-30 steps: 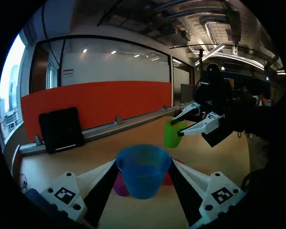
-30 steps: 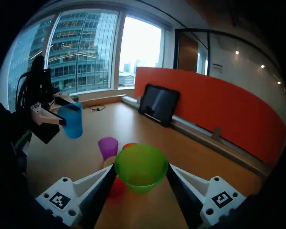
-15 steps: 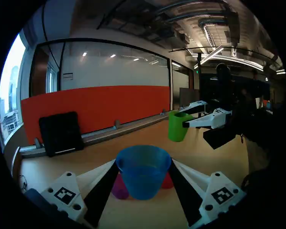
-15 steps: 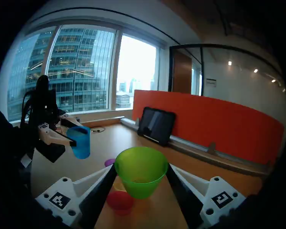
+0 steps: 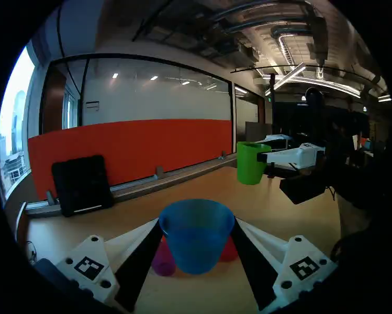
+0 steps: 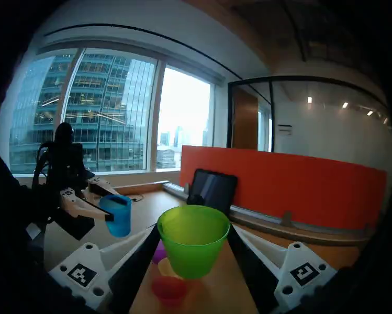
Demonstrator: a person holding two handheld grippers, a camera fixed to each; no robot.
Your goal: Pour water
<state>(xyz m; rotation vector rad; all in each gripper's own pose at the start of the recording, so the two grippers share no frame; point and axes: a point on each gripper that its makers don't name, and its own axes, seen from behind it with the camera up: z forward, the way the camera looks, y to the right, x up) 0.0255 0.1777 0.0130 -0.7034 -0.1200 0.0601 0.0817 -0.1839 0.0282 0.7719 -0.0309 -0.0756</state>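
In the left gripper view my left gripper (image 5: 196, 238) is shut on a translucent blue cup (image 5: 196, 242), held upright above the wooden table (image 5: 279, 209). Farther off to the right, the right gripper (image 5: 271, 154) holds a green cup (image 5: 249, 163) upright. In the right gripper view my right gripper (image 6: 193, 246) is shut on that green cup (image 6: 193, 240), which looks empty. At the left of that view the left gripper (image 6: 99, 209) holds the blue cup (image 6: 117, 214). Below the cups, a purple cup (image 5: 163, 260) and a red cup (image 6: 169, 287) stand on the table.
A black tablet (image 5: 82, 183) leans against a rail before the orange partition (image 5: 143, 144). A yellow cup (image 6: 167, 267) stands by the purple cup (image 6: 158, 255) and the red one. Big windows (image 6: 107, 112) lie behind the left gripper. A person in dark clothes holds both tools.
The right gripper has risen with the green cup and levelled it from a tilt to upright. The cups on the table have dropped lower in its view. The left gripper has barely moved.
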